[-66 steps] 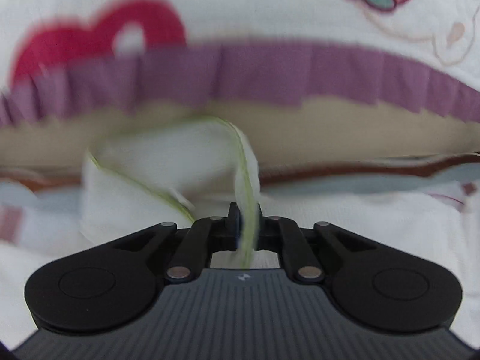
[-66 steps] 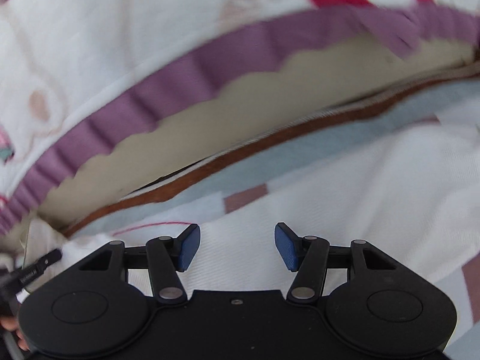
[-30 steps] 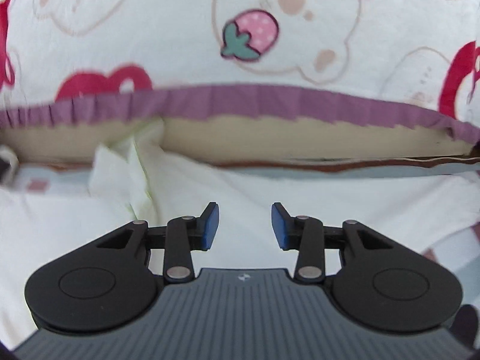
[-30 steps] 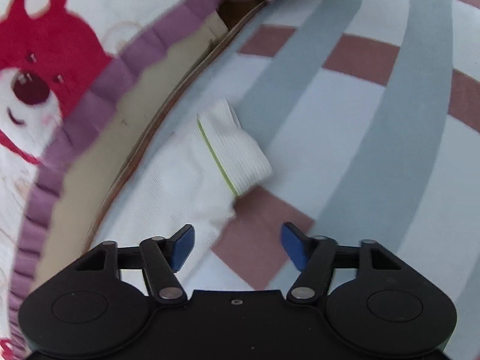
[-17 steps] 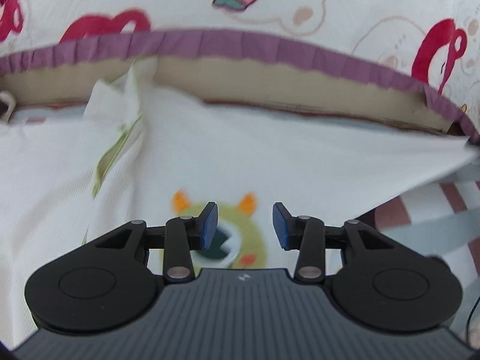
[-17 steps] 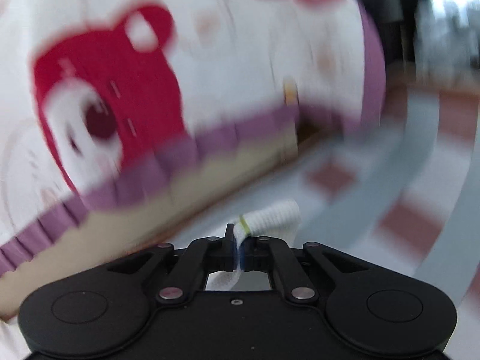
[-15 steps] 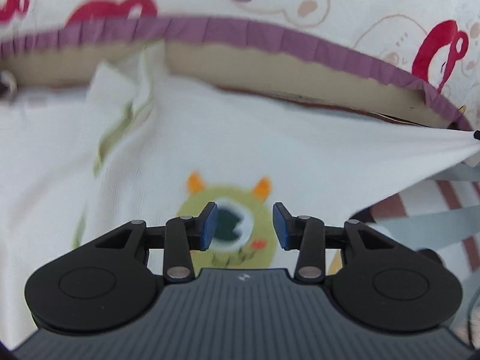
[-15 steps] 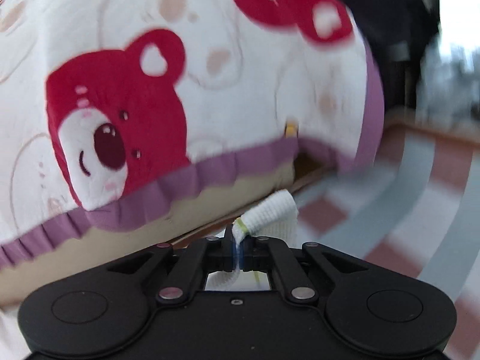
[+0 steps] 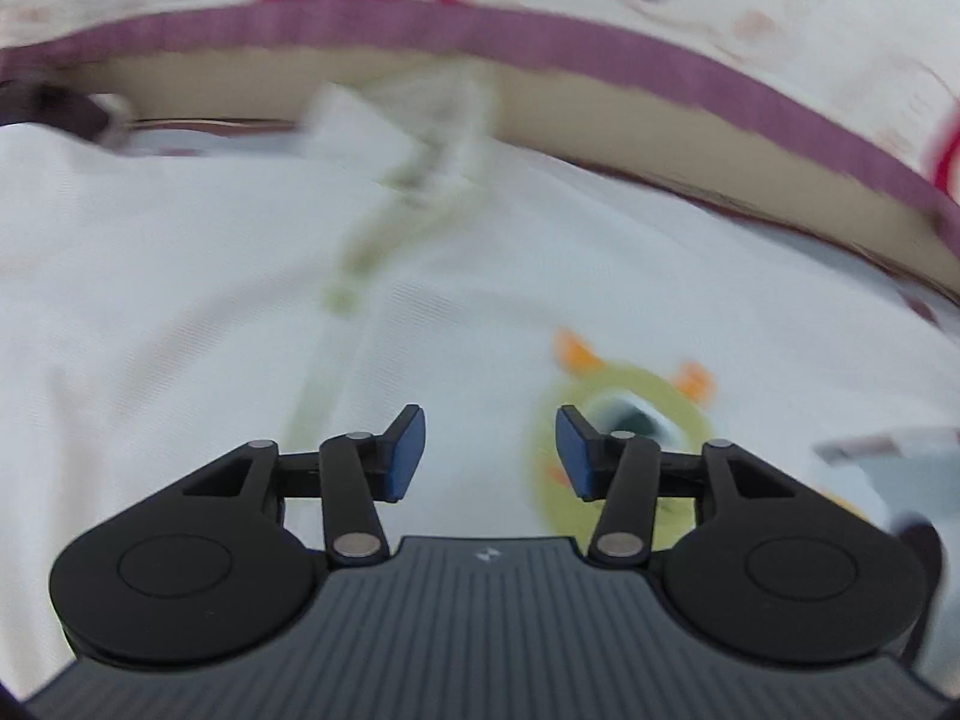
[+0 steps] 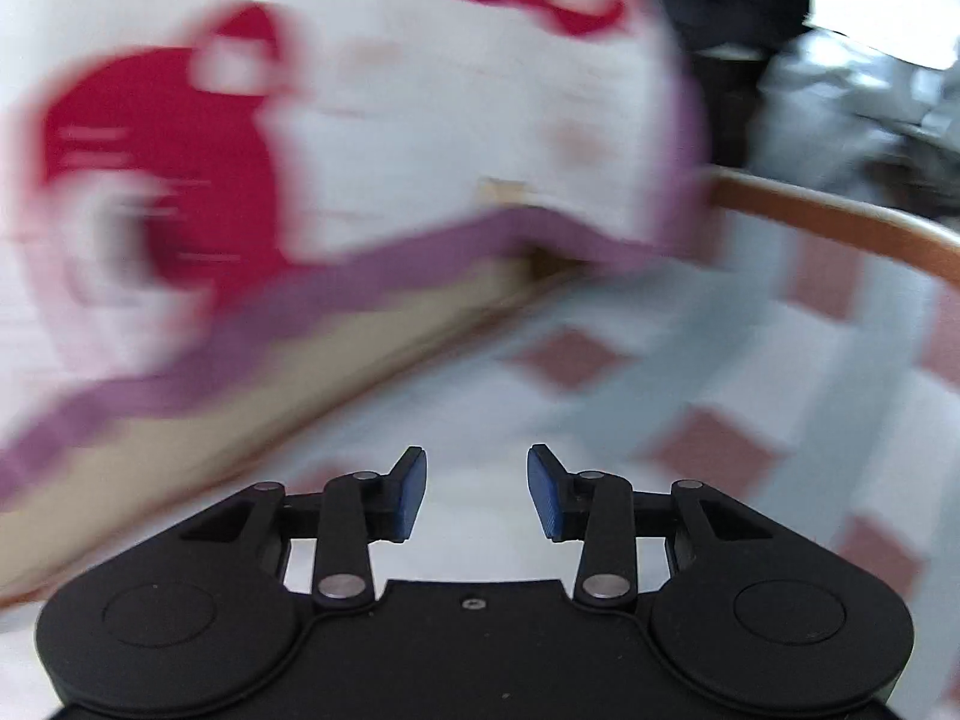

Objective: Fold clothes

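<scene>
A white garment with green trim and a green monster print lies spread across the left wrist view. My left gripper hovers over it, just left of the print, its jaws opening with nothing between them. A bunched sleeve rises at the far edge, blurred. In the right wrist view my right gripper has its jaws opening and holds nothing. White cloth shows low between and below its fingers. That view is blurred.
A white cover with red bears and a purple frill hangs behind, also the purple frill above a beige base. The floor covering is checked in grey, white and brick red. A wooden rail curves at the right.
The right gripper, shut on the white sleeve cuff half a second ago, has let it go and stands open. The left gripper has shifted left of the monster print and widened.
</scene>
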The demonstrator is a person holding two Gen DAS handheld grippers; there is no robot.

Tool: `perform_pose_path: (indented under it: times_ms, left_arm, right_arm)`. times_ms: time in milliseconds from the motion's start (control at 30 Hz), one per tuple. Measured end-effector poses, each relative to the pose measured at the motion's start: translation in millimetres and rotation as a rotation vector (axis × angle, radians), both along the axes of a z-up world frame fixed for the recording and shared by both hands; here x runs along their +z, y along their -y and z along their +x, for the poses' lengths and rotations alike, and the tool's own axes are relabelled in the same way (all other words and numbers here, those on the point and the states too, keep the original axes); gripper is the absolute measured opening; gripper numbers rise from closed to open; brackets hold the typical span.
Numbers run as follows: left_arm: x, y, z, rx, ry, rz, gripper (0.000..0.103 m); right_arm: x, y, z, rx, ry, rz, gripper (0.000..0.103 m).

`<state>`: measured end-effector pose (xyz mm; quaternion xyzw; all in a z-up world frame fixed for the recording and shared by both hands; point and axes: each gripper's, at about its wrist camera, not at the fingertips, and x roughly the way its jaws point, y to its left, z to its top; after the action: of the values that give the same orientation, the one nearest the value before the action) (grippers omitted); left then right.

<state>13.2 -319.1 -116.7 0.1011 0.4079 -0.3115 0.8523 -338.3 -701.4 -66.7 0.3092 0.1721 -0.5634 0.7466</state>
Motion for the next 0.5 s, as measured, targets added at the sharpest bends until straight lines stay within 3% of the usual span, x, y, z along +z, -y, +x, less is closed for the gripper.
perform_pose_path:
  times_ms: [100,233,367,500]
  left_arm:
    - [7,-10,38,0.114,0.068,0.015,0.049]
    - [15,-24,105,0.181,0.132,-0.122,0.058]
    - [4,-13,176,0.167,0.204,-0.014,0.058]
    - [-4,-6,228,0.098,0.234,0.013,0.059]
  right_arm:
    - [12,-30,75,0.203,0.153,0.047,0.044]
    - [7,-84,185,0.524,0.265,0.108,0.044]
    - [1,-141,275,0.860,0.347,0.128,0.044]
    - [-12,-197,319,1.147,0.291,0.083,0.044]
